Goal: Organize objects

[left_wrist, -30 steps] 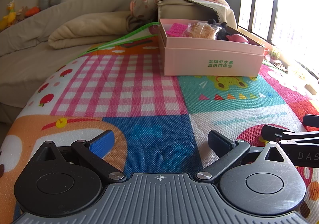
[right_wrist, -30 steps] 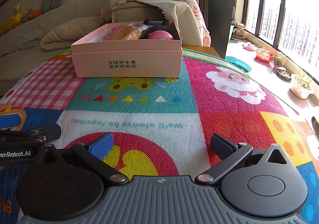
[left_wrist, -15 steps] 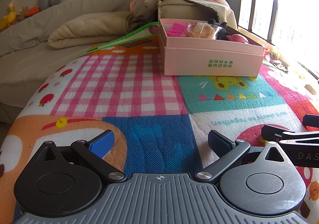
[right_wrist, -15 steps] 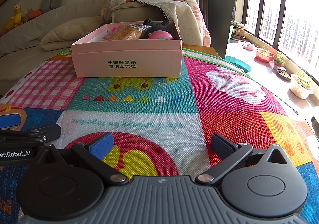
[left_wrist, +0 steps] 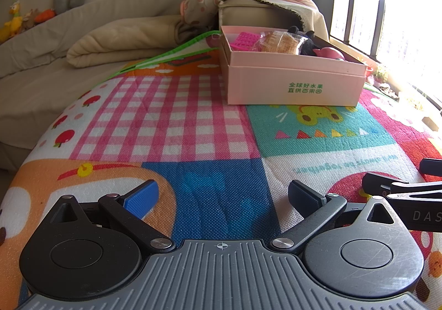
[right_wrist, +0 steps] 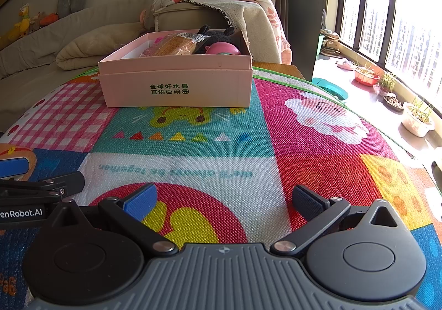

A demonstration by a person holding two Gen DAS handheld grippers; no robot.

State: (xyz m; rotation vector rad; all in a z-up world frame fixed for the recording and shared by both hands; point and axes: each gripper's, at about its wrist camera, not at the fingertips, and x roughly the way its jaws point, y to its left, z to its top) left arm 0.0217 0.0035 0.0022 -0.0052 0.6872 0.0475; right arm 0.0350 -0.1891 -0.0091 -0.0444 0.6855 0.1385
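Here, both grippers sat low on the bright play mat [right_wrist: 317, 161], side by side. The left gripper [left_wrist: 223, 196] had its two fingers spread wide apart, with nothing between them. The right gripper [right_wrist: 223, 199] was the same, wide apart and holding nothing. The pink box [right_wrist: 176, 83] stood on the mat well ahead of both. From the right gripper it lay ahead and a little to the left. From the left gripper it lay ahead and off to the right [left_wrist: 292, 83]. Its long side ran across, facing the grippers. Inside it were a wrapped bread [right_wrist: 172, 46], a pink round toy [right_wrist: 222, 49], a black fuzzy thing [right_wrist: 218, 34] and a pink grid piece [left_wrist: 244, 40]. No loose thing showed on the mat near the fingers. I think the things were already put away in the box, so the job looked almost done. If the box needed one more touch, the right gripper seemed to have the straighter way to it.
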